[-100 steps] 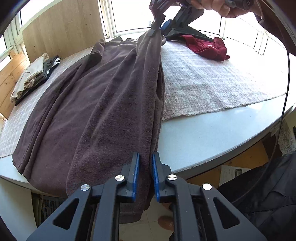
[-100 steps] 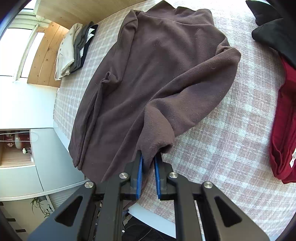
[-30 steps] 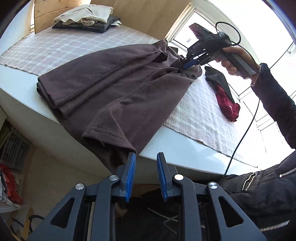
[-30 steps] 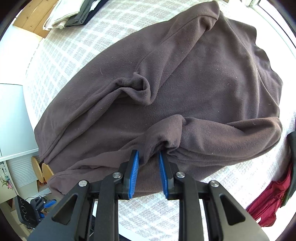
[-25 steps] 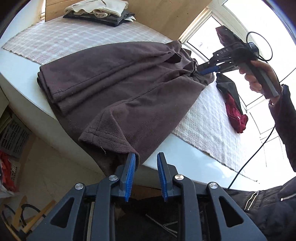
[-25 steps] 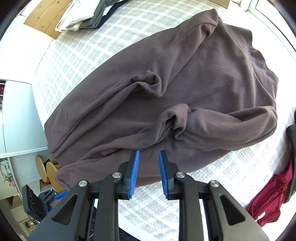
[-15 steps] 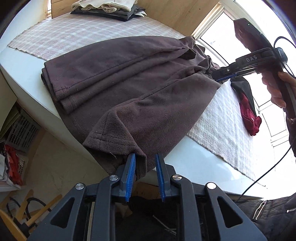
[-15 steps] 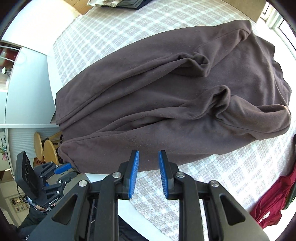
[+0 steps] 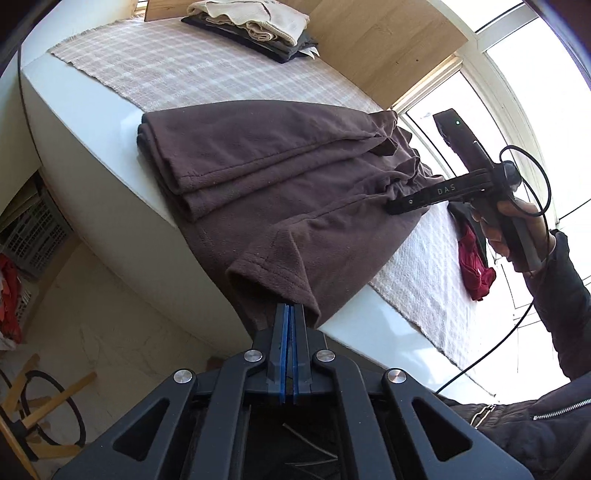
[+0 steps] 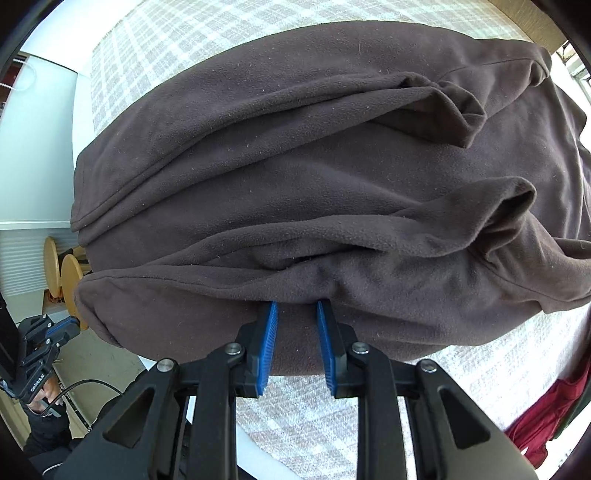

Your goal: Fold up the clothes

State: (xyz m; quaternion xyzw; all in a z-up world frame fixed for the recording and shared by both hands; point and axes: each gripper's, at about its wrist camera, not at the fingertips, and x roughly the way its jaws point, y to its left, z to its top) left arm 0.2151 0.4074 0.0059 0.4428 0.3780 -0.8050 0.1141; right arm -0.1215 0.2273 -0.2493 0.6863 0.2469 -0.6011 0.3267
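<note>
Left hand-held gripper (image 9: pixel 290 314) was clamped tight on the brown fleece's (image 9: pixel 280 173) hem, hanging off the tabletop (image 9: pixel 88 107) edge. Right hand-held gripper (image 10: pixel 295 314) sat slightly spread right over the fleece's near fold, not pinching anything. Further back, a folded stack (image 9: pixel 255 27) on the checked cloth (image 9: pixel 177 70).

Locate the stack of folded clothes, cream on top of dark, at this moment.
In the left wrist view the stack of folded clothes sits at the top, on the far end of the checked woven mat, against the wooden panel and beyond the brown fleece garment.
</note>
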